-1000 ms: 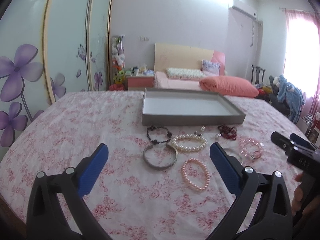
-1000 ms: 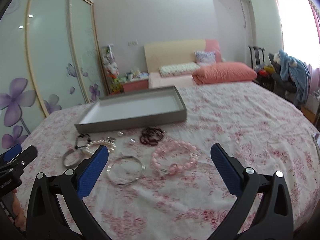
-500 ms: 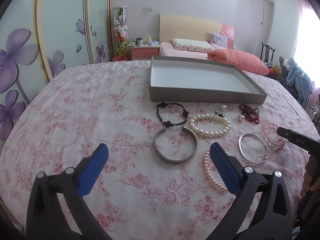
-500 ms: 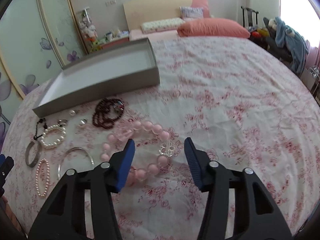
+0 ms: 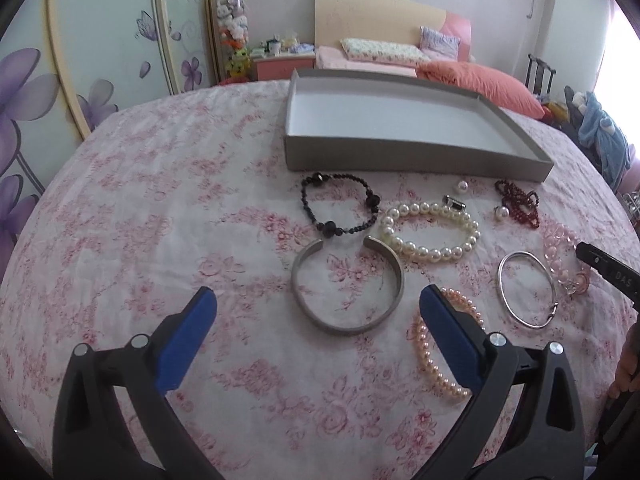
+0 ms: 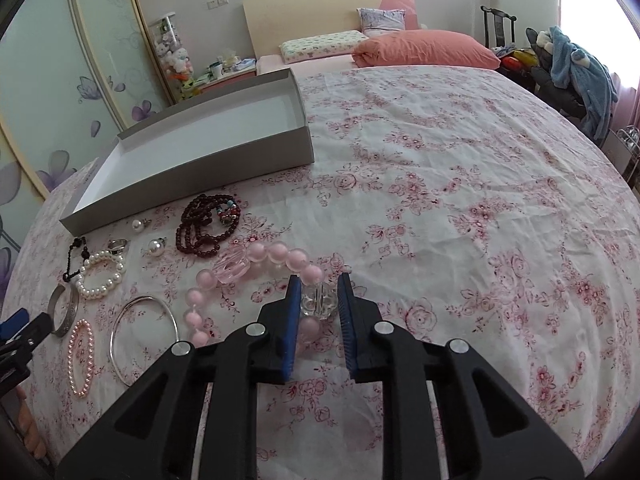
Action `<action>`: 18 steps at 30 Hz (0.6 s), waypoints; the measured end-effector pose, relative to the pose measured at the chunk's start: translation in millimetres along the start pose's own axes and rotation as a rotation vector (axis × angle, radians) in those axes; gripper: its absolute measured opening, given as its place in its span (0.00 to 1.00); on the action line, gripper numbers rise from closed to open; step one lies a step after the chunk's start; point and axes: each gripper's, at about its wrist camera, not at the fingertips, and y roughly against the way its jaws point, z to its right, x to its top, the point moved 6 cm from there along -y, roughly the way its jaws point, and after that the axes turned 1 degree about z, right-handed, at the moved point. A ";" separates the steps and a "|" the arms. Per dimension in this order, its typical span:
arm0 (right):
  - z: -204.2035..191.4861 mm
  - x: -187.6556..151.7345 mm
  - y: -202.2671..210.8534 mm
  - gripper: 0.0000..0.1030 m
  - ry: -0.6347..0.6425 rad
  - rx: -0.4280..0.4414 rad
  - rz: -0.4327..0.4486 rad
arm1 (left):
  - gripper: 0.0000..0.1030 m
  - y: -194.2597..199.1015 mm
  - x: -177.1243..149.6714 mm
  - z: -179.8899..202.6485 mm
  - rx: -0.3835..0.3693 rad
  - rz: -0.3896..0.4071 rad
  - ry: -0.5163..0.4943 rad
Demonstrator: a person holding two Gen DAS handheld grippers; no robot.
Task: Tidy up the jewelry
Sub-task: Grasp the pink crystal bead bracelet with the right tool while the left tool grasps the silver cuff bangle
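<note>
An empty grey tray [image 5: 416, 156] [image 6: 192, 172] lies on the flowered bedspread. In front of it lie a black bead bracelet [image 5: 340, 208], a white pearl bracelet [image 5: 430, 232], a silver cuff [image 5: 347, 286], a small pink pearl bracelet [image 5: 430, 364], a thin silver bangle [image 5: 527, 289] and dark red beads [image 6: 208, 224]. My left gripper [image 5: 316, 316] is open, low over the silver cuff. My right gripper [image 6: 319, 300] is nearly closed around the clear crystal bead [image 6: 318, 300] of the big pink bead bracelet [image 6: 276, 258]; its jaws stand close to the bead, contact unclear.
Loose pearl earrings [image 6: 155, 247] and a ring [image 6: 118, 245] lie near the tray. A bed with an orange pillow [image 6: 424, 48], a nightstand and a flowered wardrobe [image 5: 60, 60] stand behind. A chair with blue clothes [image 6: 576, 68] is at the right.
Both grippers have moved down and closer to the jewelry. My right gripper's jaws have narrowed from wide open to close around the crystal bead. The left gripper stays open.
</note>
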 end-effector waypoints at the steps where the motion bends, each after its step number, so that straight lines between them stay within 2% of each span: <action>1: 0.0 0.6 -0.4 0.19 -0.002 0.004 0.000 | 0.96 -4.1 1.5 1.9 0.001 -0.013 -0.006; 6: 3.6 2.2 -0.1 0.19 -0.015 0.017 0.002 | 0.96 -18.1 5.9 5.5 0.007 -0.048 -0.007; 10: 5.9 4.1 0.2 0.19 -0.021 0.023 0.009 | 0.85 -29.4 6.7 6.0 0.006 -0.083 0.002; 14: 6.5 3.1 2.4 0.19 -0.021 0.026 0.016 | 0.77 -28.4 8.6 7.7 0.013 -0.072 -0.009; 16: 6.5 3.1 4.1 0.19 -0.020 0.028 0.022 | 0.66 -26.2 9.6 7.7 0.010 -0.065 -0.010; 18: 5.9 3.1 6.0 0.19 -0.020 0.034 0.031 | 0.64 -24.6 9.5 7.7 0.005 -0.064 -0.005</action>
